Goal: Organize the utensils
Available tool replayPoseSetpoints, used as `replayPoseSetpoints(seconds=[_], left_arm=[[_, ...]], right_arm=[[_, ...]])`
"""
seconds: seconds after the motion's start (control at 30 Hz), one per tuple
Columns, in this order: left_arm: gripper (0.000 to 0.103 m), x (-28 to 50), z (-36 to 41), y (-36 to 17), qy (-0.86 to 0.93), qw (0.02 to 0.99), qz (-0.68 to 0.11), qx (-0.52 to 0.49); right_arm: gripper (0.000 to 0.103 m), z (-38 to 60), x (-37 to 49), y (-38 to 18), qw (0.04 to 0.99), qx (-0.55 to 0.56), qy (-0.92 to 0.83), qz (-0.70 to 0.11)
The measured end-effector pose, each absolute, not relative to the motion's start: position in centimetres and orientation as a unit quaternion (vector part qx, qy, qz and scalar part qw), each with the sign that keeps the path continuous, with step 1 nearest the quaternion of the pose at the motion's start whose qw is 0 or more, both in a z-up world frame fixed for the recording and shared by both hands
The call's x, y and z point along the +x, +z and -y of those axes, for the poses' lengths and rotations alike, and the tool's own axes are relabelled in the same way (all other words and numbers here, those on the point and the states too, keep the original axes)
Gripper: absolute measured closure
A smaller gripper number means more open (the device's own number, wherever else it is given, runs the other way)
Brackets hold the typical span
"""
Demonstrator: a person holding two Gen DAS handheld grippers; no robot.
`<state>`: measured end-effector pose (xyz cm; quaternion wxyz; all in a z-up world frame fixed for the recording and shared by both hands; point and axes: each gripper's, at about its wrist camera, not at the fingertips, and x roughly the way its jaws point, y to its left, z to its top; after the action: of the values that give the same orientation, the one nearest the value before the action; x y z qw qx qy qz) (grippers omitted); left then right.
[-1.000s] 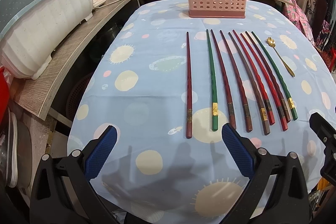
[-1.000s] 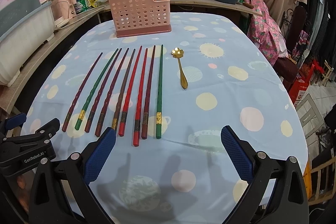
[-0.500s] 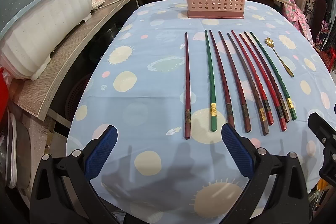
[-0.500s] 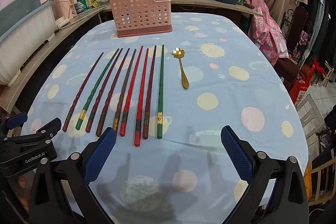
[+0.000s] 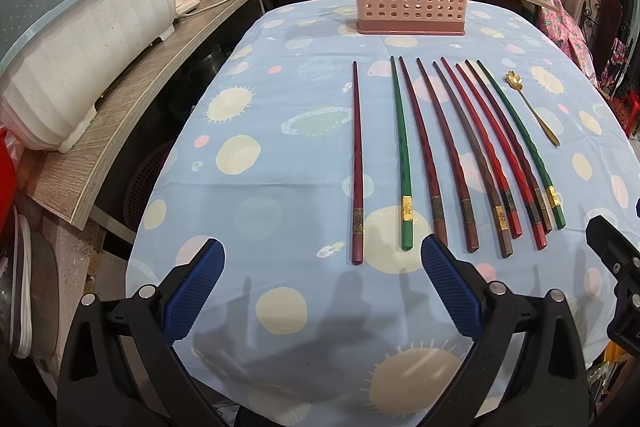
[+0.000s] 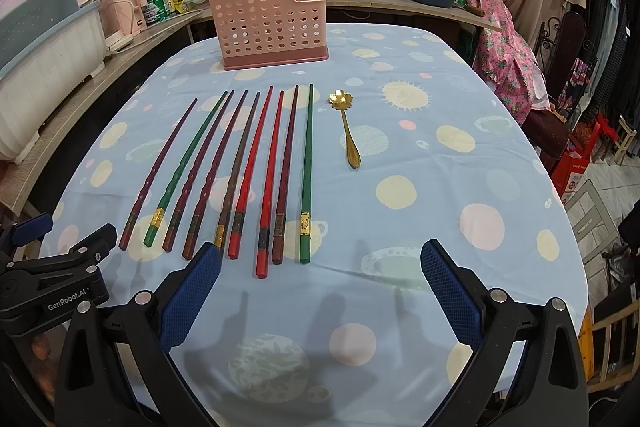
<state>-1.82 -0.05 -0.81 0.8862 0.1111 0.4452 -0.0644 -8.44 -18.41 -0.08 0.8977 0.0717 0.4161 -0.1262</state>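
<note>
Chopsticks (image 6: 256,171) rowed mid-table — both grippers wide, near edge.

Nine long chopsticks (image 6: 248,171) (two green, the rest red, maroon or brown, most with gold bands near their thick ends) lie side by side across the frame's middle, a gold flower-bowled spoon (image 6: 346,125) just right of them, below the upright, empty pink perforated holder (image 6: 272,23).
</note>
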Motion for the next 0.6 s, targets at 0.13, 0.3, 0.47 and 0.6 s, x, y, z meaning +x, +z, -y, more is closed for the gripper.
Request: replayPoseSetpoints(seconds=[0.13,0.3,0.47,0.6], left_arm=[[0.009,-1.78,0.08,-0.82,-0.065,0.886,-0.445,0.111],[0.009,-1.83,0.04,-0.83,-0.065,0.886,-0.445,0.111],[0.009,-1.8,0.03,-0.92,-0.064,0.885,-0.447,0.11],[0.009,-1.88,0.27,-1.08,-0.064,0.885,-0.447,0.11]], right_arm=[[0.007,18.4,-8.43,-0.09,0.898,0.072,-0.126,-0.416],[0.007,18.22,-8.41,-0.17,0.897,0.071,-0.125,-0.417],[0.007,18.22,-8.4,-0.18,0.897,0.072,-0.125,-0.418],[0.007,18.25,-8.39,-0.17,0.897,0.072,-0.125,-0.418]])
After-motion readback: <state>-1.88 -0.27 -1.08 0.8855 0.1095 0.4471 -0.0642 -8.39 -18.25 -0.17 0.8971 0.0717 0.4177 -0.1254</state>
